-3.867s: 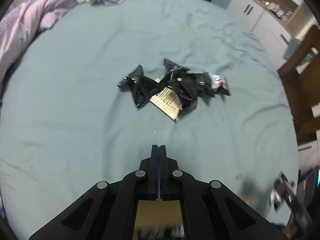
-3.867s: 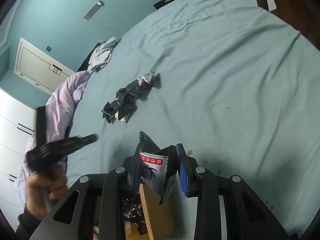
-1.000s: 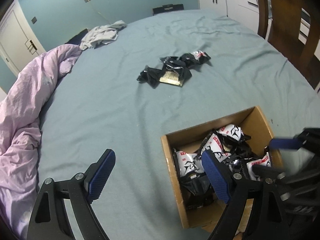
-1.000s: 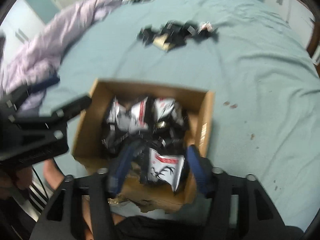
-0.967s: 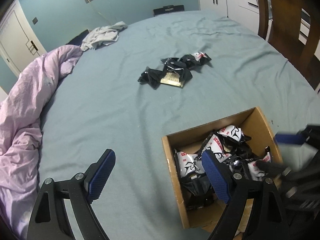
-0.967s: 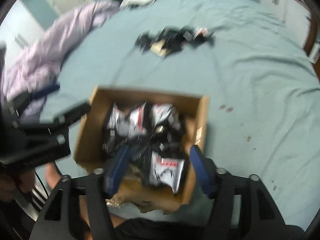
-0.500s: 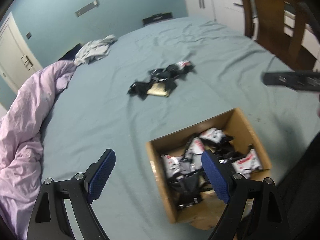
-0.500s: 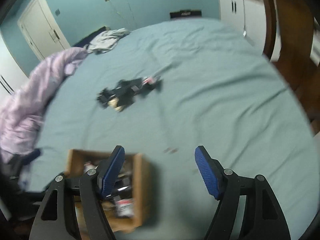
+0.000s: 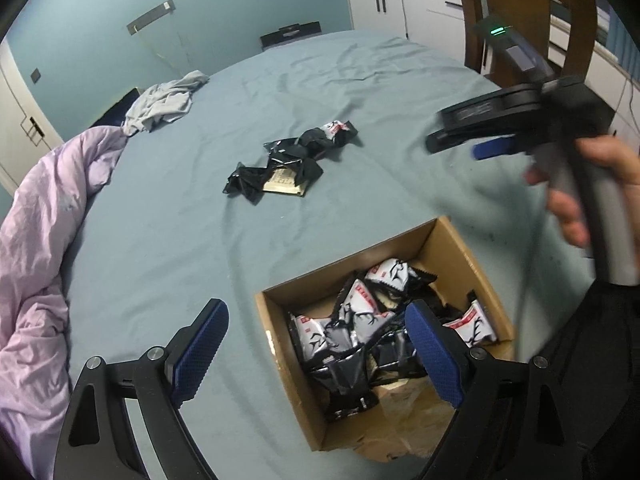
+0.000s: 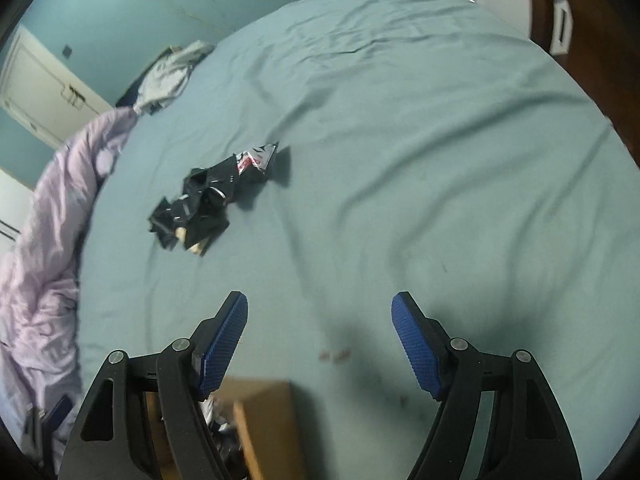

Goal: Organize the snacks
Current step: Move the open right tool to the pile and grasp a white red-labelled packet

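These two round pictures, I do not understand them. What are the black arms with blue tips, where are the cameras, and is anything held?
There is no robot here. A person holds a hand tool in each hand, and each tool has two fingers with blue pads. A wide-angle camera sits on each tool and looks along its fingers, so the pictures look round.

One picture is from the left gripper, the other from the right gripper. Both are open and hold nothing. The left view also shows the person's right hand gripping the other tool.

On the blue-green bed sheet stands a cardboard box with snack packets inside. A small pile of loose packets lies farther away, not yet collected.
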